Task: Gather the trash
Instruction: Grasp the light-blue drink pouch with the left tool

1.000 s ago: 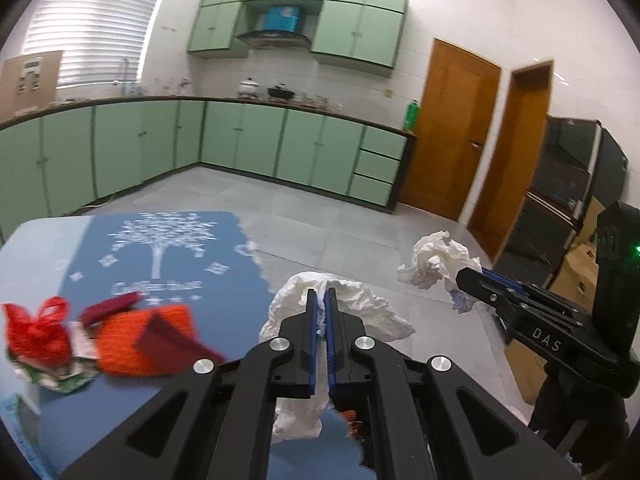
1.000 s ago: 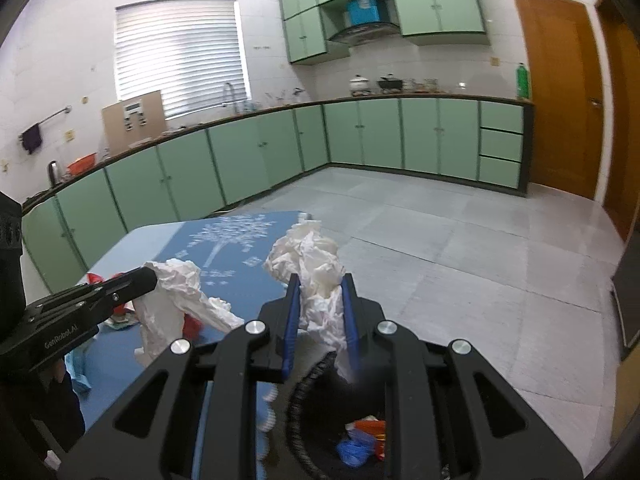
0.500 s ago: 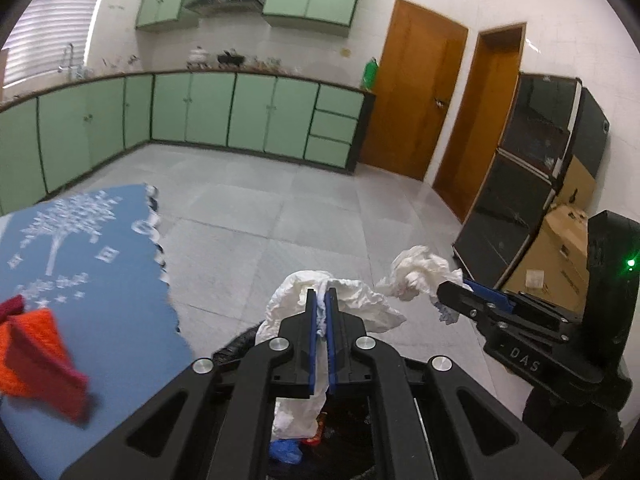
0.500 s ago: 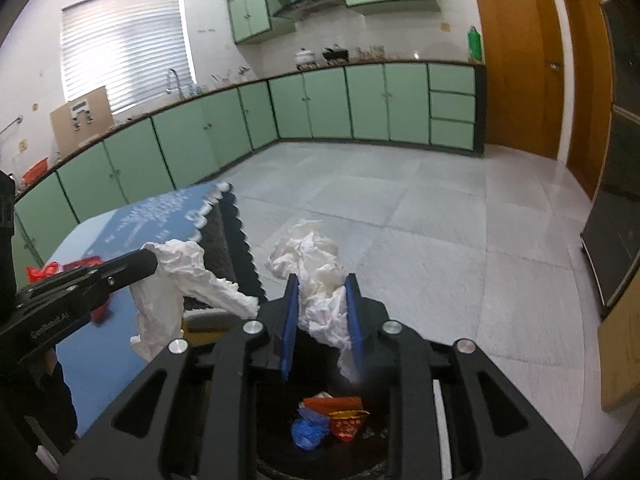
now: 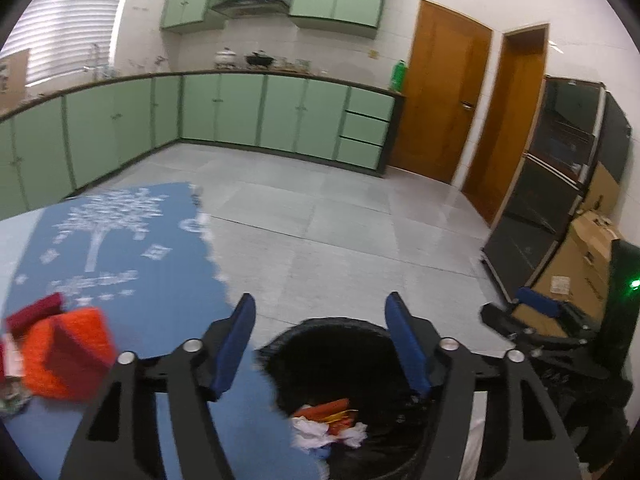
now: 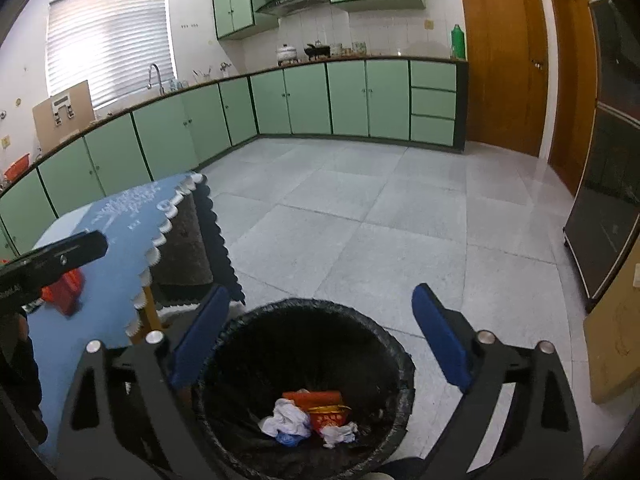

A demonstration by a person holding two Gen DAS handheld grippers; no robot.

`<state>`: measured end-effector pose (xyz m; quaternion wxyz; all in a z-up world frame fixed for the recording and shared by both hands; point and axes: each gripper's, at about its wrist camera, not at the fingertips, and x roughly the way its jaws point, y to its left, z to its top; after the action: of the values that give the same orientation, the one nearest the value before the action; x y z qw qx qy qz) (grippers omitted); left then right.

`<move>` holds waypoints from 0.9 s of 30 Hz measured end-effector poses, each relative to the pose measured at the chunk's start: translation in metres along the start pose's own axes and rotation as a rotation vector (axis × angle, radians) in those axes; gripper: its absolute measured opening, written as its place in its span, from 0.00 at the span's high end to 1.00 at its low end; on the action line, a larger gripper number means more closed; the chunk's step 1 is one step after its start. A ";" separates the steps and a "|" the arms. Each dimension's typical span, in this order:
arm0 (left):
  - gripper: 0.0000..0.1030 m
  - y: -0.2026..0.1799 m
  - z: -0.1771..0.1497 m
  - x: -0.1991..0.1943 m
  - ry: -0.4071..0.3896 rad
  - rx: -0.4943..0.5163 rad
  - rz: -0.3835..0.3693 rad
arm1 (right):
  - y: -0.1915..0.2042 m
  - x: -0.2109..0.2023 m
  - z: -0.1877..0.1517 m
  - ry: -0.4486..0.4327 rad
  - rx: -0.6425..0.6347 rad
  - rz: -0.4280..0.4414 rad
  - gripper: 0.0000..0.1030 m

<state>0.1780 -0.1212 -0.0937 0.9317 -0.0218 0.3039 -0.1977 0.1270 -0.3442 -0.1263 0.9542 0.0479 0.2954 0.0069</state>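
A black-lined trash bin [image 6: 240, 324] stands on the floor beside the table, also in the left wrist view [image 5: 320, 326]. White crumpled tissues [image 6: 286, 420] and red wrappers [image 6: 328, 416] lie at its bottom. My right gripper [image 6: 320, 320] is open and empty above the bin. My left gripper [image 5: 320, 332] is open and empty above the bin's left rim. The right gripper also shows at the right of the left wrist view [image 5: 536, 308], and the left gripper at the left of the right wrist view [image 6: 76, 254].
A table with a blue cloth [image 5: 120, 248] holds an orange knitted item [image 5: 68, 352] and red scraps [image 5: 34, 314]. Green cabinets [image 6: 360, 96] line the far walls. A dark cabinet [image 5: 560, 184] and cardboard boxes [image 5: 576, 272] stand at right.
Both grippers opened and let go of their white tissues, which now lie in the bin. Both views tilted down over the bin.
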 end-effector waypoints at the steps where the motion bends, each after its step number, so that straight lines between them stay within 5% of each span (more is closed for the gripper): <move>1: 0.32 0.006 -0.002 -0.008 -0.006 -0.006 0.025 | 0.006 -0.003 0.002 -0.009 0.000 0.011 0.09; 18: 0.27 0.119 -0.064 -0.141 -0.074 -0.183 0.485 | 0.168 -0.020 0.002 -0.043 -0.112 0.313 0.08; 27: 0.24 0.155 -0.093 -0.162 -0.058 -0.274 0.589 | 0.221 -0.020 -0.014 -0.016 -0.198 0.388 0.08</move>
<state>0.0596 0.0906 -0.1039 0.9456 -0.0638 0.2942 0.1237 0.1062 -0.1241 -0.1052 0.9372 0.0101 0.2711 0.2190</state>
